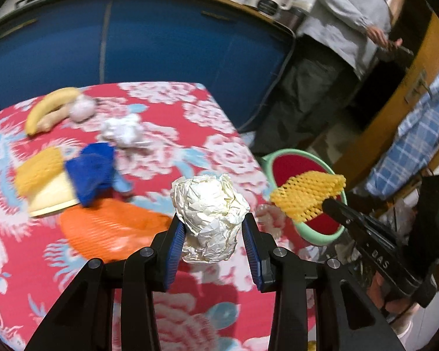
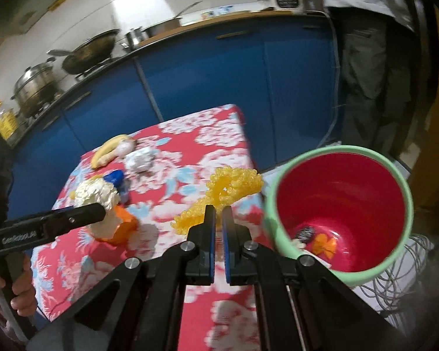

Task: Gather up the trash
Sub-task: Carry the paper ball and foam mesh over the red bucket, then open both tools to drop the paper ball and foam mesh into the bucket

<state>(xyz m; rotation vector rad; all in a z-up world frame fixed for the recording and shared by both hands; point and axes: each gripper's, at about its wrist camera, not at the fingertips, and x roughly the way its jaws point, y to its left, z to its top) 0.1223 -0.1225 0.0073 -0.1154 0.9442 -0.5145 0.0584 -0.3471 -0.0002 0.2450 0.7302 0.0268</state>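
My left tongs (image 1: 212, 228) sit closest to the lens, partly open and clamped on a crumpled cream paper ball (image 1: 209, 213) held above the tabletop (image 1: 207, 122) with its red floral cloth. My right tongs (image 2: 218, 213) are squeezed nearly shut on a yellow foam net (image 2: 231, 187), held just beside the rim of the green bin (image 2: 278, 228), whose red inside has scraps at the bottom. On the cloth I see an orange sheet (image 1: 108, 228), a blue cloth (image 1: 93, 172), a second yellow net (image 1: 39, 172), a white paper wad (image 1: 124, 131) and a banana (image 1: 48, 106). Beyond stand blue cabinets (image 1: 161, 38) and a person in grey (image 1: 345, 26).
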